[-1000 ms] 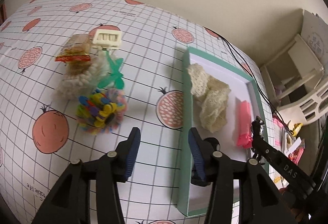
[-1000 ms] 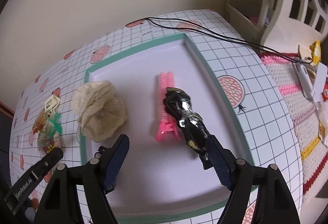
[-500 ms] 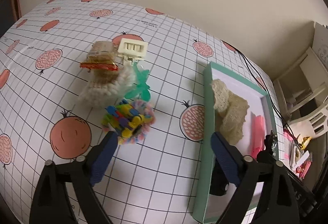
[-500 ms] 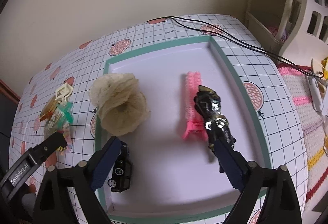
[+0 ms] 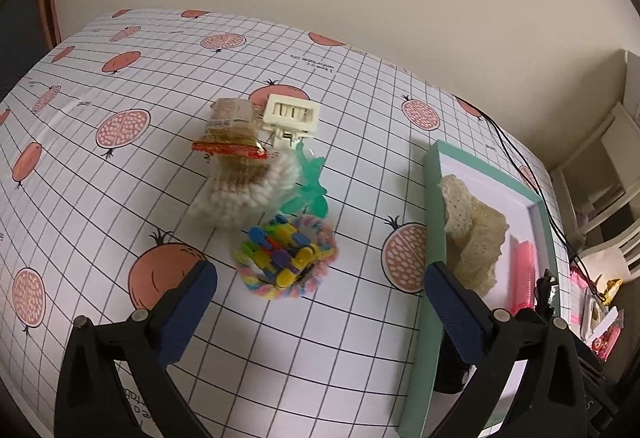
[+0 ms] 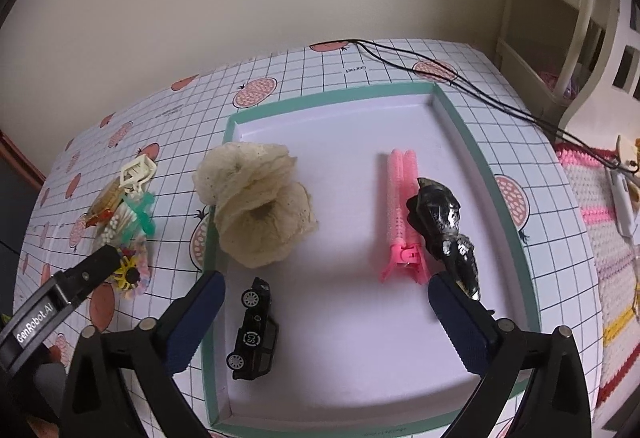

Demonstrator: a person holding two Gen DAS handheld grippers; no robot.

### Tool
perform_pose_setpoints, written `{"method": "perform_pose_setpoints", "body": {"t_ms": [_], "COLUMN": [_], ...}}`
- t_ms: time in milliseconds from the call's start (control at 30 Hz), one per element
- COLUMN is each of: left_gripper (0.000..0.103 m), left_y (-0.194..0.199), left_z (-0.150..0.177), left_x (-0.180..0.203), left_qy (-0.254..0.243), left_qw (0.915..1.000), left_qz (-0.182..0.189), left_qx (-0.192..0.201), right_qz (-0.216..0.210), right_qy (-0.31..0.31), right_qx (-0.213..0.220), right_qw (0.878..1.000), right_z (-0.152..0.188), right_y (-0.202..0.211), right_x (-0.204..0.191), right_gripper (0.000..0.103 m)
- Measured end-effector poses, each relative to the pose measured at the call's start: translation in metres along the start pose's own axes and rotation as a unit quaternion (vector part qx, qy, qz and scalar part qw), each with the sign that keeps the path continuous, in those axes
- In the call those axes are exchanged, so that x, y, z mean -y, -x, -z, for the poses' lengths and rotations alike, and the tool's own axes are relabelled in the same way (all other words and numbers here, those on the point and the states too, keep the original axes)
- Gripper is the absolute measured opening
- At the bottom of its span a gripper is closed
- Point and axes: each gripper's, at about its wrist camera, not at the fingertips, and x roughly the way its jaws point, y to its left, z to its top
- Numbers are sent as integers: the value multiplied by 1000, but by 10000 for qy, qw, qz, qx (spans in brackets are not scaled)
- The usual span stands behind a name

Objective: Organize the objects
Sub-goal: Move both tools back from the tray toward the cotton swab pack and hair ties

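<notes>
**Q:** How far along is the sorting?

**Me:** About halfway, I'd say. In my right wrist view the teal-rimmed tray (image 6: 532, 302) already has four things in it: the cream lace scrunchie (image 6: 256, 209) left of centre, the pink hair clip (image 6: 402, 213) to its right, a black shiny figure (image 6: 442, 226) touching the clip's right side, and a black toy car (image 6: 254, 334) lying on its side at lower left.

**Q:** And what's left?

**Me:** A pile out on the fruit-print tablecloth (image 5: 120, 197), centre of my left wrist view: a rainbow scrunchie with colourful clips (image 5: 286, 260), a bag of cotton swabs (image 5: 240, 193), a green plastic piece (image 5: 308, 183), a snack packet (image 5: 232, 133), and a cream claw clip (image 5: 292, 117).

**Q:** Grippers?

**Me:** Left gripper (image 5: 320, 302) is spread wide and empty, aimed at the rainbow scrunchie. Right gripper (image 6: 326, 312) is wide too, holding nothing, over the tray.
</notes>
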Motion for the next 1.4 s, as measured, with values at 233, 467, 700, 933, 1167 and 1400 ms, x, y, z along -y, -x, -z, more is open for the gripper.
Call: {"method": "perform_pose_setpoints", "body": {"t_ms": [233, 467, 700, 933, 1167, 1400], "left_gripper": [103, 103, 103, 103, 103, 103], "left_y": [1, 5, 10, 14, 16, 9], "left_z": [-3, -11, -28, -45, -58, -63], "left_x": [-7, -16, -40, -61, -77, -81], "left_qy": [12, -44, 240, 124, -12, -66], "left_qw": [10000, 9999, 9994, 9996, 9996, 9996], "left_qz": [20, 46, 241, 226, 274, 276], "left_qx": [0, 84, 83, 105, 103, 65], "right_qz": [-28, -154, -406, -572, -780, -800], "right_qy": [-35, 51, 77, 425, 803, 1056], "right_qx": [58, 252, 566, 579, 467, 254], "right_qw": [10000, 9996, 9975, 9958, 9926, 9909], "right_z": [-1, -5, -14, -16, -12, -4], "right_y": [-2, 1, 12, 9, -5, -21], "right_x": [-3, -19, -42, -79, -120, -143], "right_gripper": [103, 103, 103, 103, 99, 86]}}
